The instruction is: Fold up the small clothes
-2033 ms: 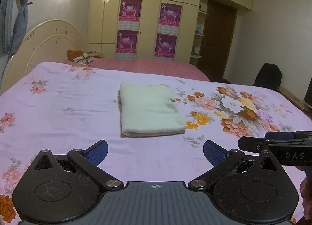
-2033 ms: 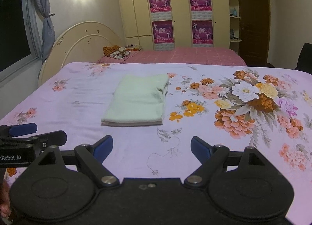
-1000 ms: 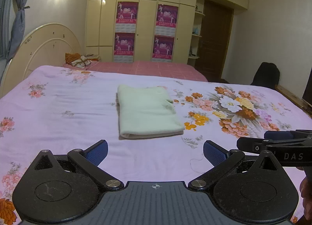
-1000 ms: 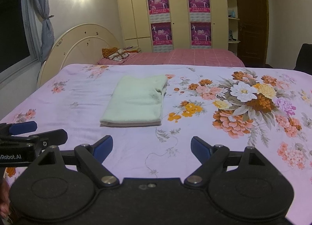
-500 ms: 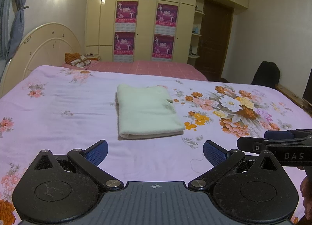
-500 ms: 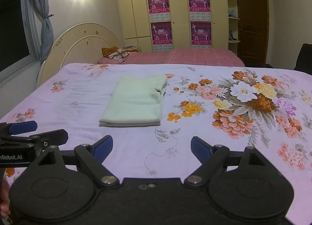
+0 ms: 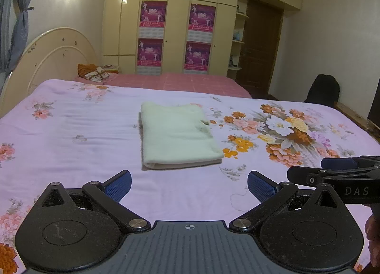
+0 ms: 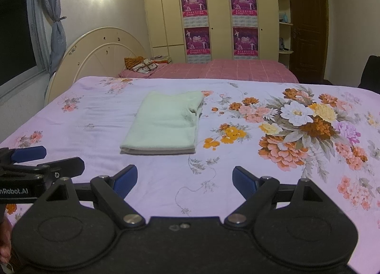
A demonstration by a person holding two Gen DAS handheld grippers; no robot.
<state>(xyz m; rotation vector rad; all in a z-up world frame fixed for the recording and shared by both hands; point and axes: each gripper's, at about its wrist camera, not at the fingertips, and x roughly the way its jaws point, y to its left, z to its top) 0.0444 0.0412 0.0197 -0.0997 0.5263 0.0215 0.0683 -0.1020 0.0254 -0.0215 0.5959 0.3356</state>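
A pale green garment [image 7: 177,137] lies folded into a neat rectangle on the pink floral bedsheet [image 7: 71,131]; it also shows in the right wrist view [image 8: 163,124]. My left gripper [image 7: 189,185] is open and empty, held back from the garment's near edge. My right gripper [image 8: 184,180] is open and empty, also short of the garment and a little to its right. Each gripper shows at the edge of the other's view: the right one in the left wrist view [image 7: 332,174], the left one in the right wrist view [image 8: 35,162].
A cream headboard [image 8: 104,53] stands at the far left. A second bed with a pink cover [image 8: 225,72] and a small pile of cloth [image 8: 140,64] lies beyond. Wardrobes [image 7: 175,24] and a dark door [image 7: 258,48] line the back wall. A dark chair [image 7: 321,91] stands at right.
Both grippers stay open and level. The view has drifted slightly back; the garment has not moved on the bed.
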